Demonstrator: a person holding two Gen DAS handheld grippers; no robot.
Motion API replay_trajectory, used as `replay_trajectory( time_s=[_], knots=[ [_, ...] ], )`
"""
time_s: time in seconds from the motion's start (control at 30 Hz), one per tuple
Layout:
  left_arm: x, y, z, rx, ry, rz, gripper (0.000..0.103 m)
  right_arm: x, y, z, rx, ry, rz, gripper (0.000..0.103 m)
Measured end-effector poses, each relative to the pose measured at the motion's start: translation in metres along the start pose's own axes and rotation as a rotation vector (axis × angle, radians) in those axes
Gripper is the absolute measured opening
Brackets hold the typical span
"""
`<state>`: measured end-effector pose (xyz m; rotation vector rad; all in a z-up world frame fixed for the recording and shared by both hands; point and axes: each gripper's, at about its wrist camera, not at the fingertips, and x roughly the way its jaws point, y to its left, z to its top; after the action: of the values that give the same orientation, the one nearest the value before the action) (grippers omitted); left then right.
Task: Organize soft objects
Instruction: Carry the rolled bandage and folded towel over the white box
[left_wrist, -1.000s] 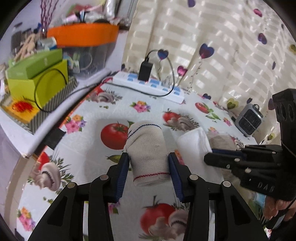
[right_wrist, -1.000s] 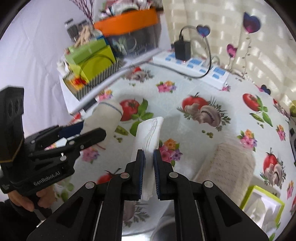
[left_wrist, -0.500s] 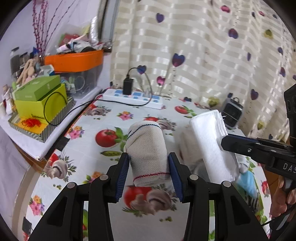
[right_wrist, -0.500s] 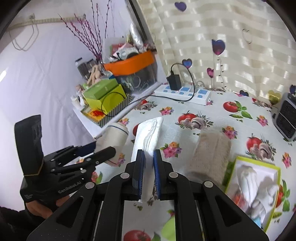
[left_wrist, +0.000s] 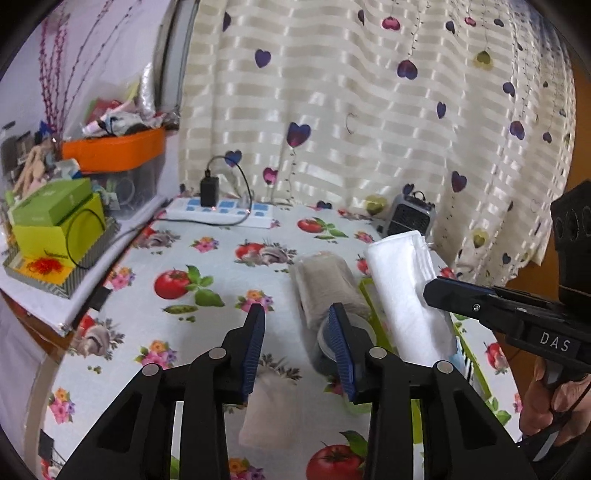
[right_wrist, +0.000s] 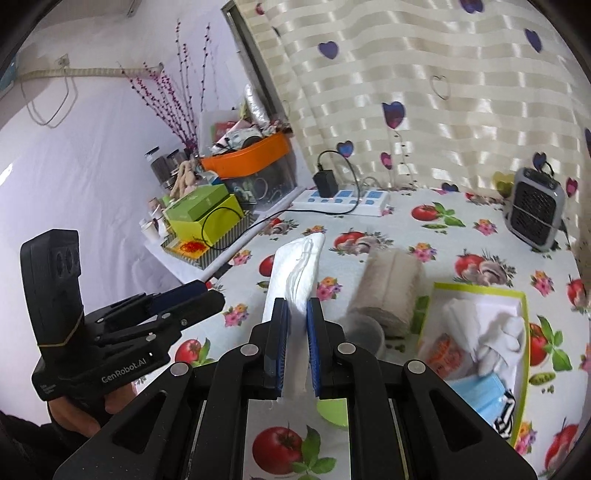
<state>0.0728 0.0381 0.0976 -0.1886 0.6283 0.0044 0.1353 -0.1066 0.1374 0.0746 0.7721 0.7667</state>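
- The left gripper (left_wrist: 297, 338) has its fingers (left_wrist: 253, 343) spread apart with nothing between them, held above the table (left_wrist: 207, 266)
- Below it, a blurred pale cloth bundle (left_wrist: 271, 410) shows against the tomato-and-mushroom tablecloth; whether it lies on the table or hangs in the air cannot be told
- The right gripper (right_wrist: 295, 345) has its fingers (right_wrist: 277, 347) clamped on a folded white towel (right_wrist: 295, 269), which sticks forward and upward from between them, off the table
- In the left wrist view the same white towel (left_wrist: 402, 291) is seen from the side, pinched at its lower end by the right gripper (left_wrist: 443, 291)
- A beige rolled cloth (right_wrist: 391, 291) lies on the table just beside a green-rimmed box (right_wrist: 480, 291)
- A small clear cup (right_wrist: 364, 334) sits at the near end of the roll; contact cannot be told
- The green-rimmed box holds white cloths (right_wrist: 487, 332), a blue face mask (right_wrist: 480, 395) and a black-and-white striped piece (right_wrist: 504, 417)
- At the far edge of the table are a white power strip (right_wrist: 343, 197) with a black charger plugged in, and a small grey heater (right_wrist: 535, 212)
- A heart-patterned curtain (right_wrist: 443, 92) hangs behind the table
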Motion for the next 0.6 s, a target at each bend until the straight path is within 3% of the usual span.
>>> replay_trajectory(
  time_s=[0.17, 0.23, 0.4, 0.6],
  knots=[
    [0.015, 0.019, -0.005, -0.03, 0.047, 0.025, 0.035, -0.004, -0.011, -0.01, 0.027, 0.004, -0.008, 0.011],
    [0.022, 0.025, -0.012, -0.031, 0.074, 0.021, 0.04, -0.004, -0.014, -0.012, 0.036, 0.007, -0.004, 0.011],
    [0.048, 0.022, -0.056, 0.035, 0.219, 0.006, 0.043, -0.003, -0.018, -0.018, 0.046, 0.019, 0.001, 0.011],
    [0.072, 0.007, -0.087, 0.085, 0.335, -0.049, 0.048, 0.001, -0.021, -0.023, 0.056, 0.033, 0.004, 0.011]
  ],
)
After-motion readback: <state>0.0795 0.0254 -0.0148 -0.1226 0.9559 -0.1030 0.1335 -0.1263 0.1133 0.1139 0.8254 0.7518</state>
